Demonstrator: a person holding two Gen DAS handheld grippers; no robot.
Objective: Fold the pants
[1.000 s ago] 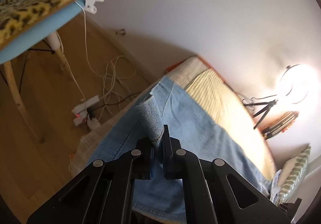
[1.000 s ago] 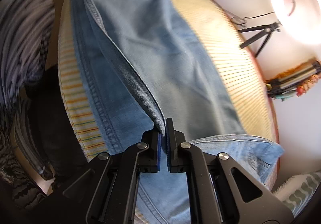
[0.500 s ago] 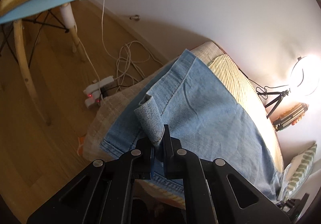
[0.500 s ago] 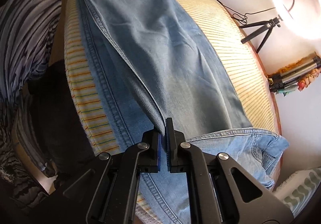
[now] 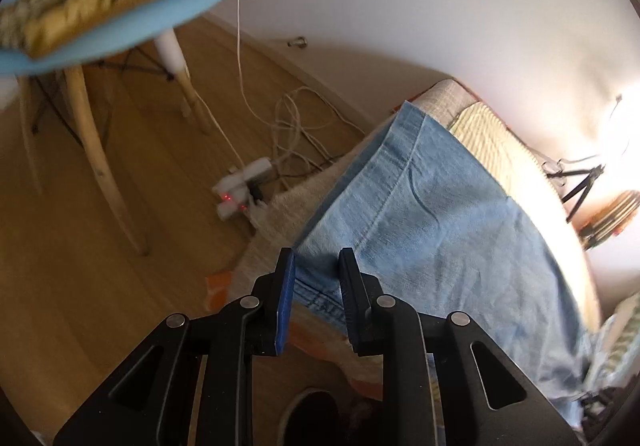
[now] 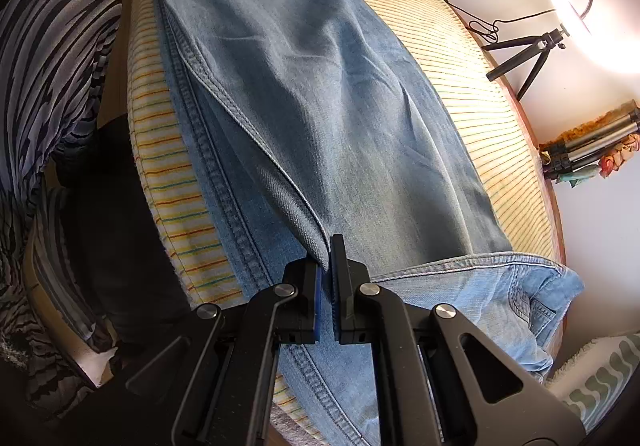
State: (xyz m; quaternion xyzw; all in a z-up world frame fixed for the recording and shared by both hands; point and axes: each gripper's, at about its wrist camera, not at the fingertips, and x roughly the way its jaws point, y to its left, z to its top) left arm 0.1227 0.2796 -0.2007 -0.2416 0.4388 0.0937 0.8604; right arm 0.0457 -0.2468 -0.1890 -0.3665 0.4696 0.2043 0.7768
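1. Denim, pale blue: the pants [image 6: 320,94] lie lengthwise on a striped mattress cover [image 6: 480,86], one leg laid over the other, waistband bunched at lower right in the right wrist view.
2. Left gripper [image 5: 316,262]: I see its jaws opening; the hem end [image 5: 404,130] lies flat on the bed, and no cloth is pinched between the pads, though denim shows in the gap behind them.
3. Right gripper [image 6: 325,246]: clenched on the side seam edge [image 6: 256,142] of the upper leg, which rises off the lower layer in a taut ridge.
4. Risk: with one end freed and the other held up, I judge the upper leg could twist or slide off the lower one if I pull the seam sideways; the hem lies near the bed's edge and could slip toward the floor [image 5: 100,286].
5. Risk: cables and a power strip [image 5: 244,186] lie below that edge, where a dropped leg could snag.
6. Hard to read: the left view is motion-blurred; the far hem in the right view is cut off at the top; a ring light [image 6: 592,2] washes out the wall beside it.
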